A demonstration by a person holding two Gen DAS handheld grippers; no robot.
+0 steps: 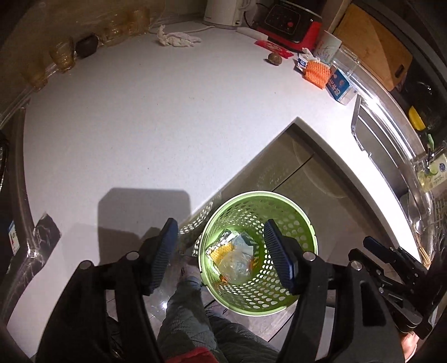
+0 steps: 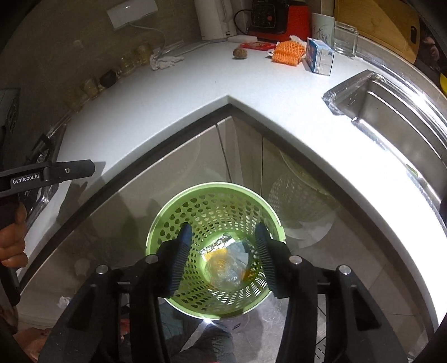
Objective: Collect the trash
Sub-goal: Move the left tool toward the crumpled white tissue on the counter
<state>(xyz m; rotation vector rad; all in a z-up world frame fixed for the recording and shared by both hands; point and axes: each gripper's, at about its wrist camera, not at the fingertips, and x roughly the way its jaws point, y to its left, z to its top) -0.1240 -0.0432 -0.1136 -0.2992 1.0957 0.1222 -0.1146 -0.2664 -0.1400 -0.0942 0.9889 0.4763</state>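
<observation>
A green perforated bin (image 1: 293,212) (image 2: 173,212) stands on the floor in the counter's inner corner, holding foil, yellow scraps and clear plastic (image 1: 234,262) (image 2: 226,268). My left gripper (image 1: 220,251) is open and empty, straddling the bin's left rim. My right gripper (image 2: 223,251) is open and empty over the bin's mouth; it shows at the right in the left wrist view (image 1: 391,257). On the white counter (image 1: 139,111) (image 2: 195,83) lie a crumpled tissue (image 1: 176,37) (image 2: 164,61), orange foam netting (image 1: 317,71) (image 2: 287,53), a blue carton (image 1: 339,83) (image 2: 320,57) and a brown round thing (image 1: 275,58) (image 2: 239,53).
A kettle (image 1: 226,12) (image 2: 215,19), a red appliance (image 1: 290,25) (image 2: 276,16), a cup (image 1: 328,47) and glass jars (image 1: 61,55) (image 2: 128,61) line the back. A steel sink (image 2: 391,111) lies right. Cabinet doors (image 2: 181,156) stand behind the bin.
</observation>
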